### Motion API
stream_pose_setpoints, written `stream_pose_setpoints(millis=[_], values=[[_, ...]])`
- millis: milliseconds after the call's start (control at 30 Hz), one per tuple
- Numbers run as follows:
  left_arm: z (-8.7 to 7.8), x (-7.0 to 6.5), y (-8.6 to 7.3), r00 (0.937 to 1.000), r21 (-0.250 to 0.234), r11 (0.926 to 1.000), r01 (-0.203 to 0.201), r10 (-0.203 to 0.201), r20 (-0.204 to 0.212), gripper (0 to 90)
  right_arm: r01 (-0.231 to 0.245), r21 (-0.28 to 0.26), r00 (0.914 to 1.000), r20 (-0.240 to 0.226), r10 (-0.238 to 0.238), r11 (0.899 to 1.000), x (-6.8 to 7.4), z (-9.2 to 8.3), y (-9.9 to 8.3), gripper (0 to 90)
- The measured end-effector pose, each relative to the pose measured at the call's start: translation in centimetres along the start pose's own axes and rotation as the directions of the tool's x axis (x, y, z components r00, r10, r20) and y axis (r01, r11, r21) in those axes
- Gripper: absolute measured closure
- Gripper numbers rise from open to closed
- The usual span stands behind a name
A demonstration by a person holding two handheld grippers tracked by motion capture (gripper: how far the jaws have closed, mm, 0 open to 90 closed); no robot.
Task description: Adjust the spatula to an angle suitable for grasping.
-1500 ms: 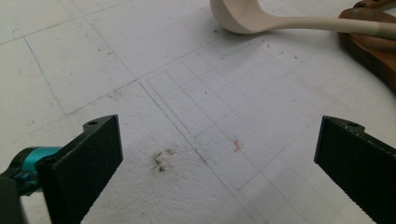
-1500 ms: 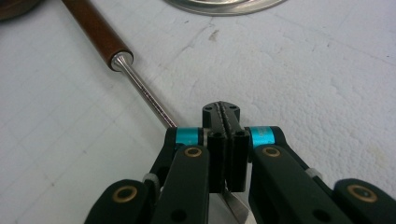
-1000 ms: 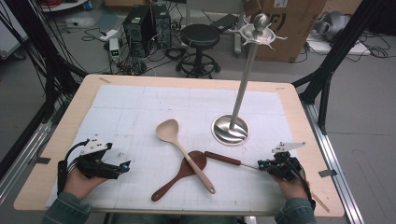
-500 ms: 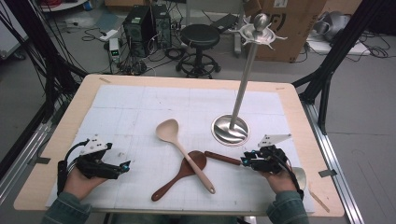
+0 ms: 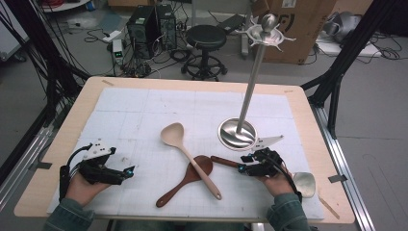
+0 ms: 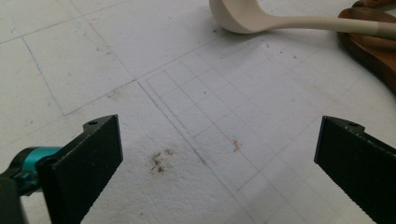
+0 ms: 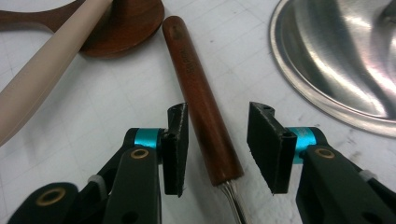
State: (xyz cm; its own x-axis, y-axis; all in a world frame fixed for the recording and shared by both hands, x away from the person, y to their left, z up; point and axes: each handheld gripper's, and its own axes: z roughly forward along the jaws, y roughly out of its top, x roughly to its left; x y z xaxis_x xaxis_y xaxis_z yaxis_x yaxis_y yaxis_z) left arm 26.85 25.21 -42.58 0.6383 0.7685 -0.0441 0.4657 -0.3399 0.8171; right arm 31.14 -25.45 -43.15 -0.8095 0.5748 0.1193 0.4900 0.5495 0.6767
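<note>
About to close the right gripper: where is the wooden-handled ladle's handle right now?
In the right gripper view the ladle handle lies between the right gripper's open jaws, untouched, beside the steel stand base.

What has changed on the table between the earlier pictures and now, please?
The right tongs slid left along the table to the brown-handled ladle; their jaws have just been opening and now straddle its handle without pressing. The left tongs, both spoons and the stand stayed put.

Between the jaws, a smooth, dark polished wooden handle [image 7: 201, 112] ends in bare metal; beyond them, a glossy steel stand base [image 7: 341, 56].
</note>
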Motion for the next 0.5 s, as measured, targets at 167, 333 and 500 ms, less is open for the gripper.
stream_pose_setpoints(millis=[167, 333, 500], values=[[0.0, 0.0, 0.0, 1.0, 0.002, 1.0, 0.001, -0.001, -0.001, 1.6, 0.024, 0.027, 0.9997, 0.005, -0.024, 0.999, 0.3, 0.7, 0.2, 58.3], [0.0, 0.0, 0.0, 1.0, 0.002, 1.0, -0.001, 0.001, 0.001, 1.6, 0.04, 0.035, 0.9992, 0.007, -0.04, 0.999, 0.4, 0.9, 0.3, 59.5], [0.0, 0.0, 0.0, 1.0, 0.004, 1.0, -0.005, 0.005, 0.0, 1.6, 0.062, 0.047, 0.998, 0.01, -0.063, 0.997, 0.5, 1.3, 0.4, 61.1]])
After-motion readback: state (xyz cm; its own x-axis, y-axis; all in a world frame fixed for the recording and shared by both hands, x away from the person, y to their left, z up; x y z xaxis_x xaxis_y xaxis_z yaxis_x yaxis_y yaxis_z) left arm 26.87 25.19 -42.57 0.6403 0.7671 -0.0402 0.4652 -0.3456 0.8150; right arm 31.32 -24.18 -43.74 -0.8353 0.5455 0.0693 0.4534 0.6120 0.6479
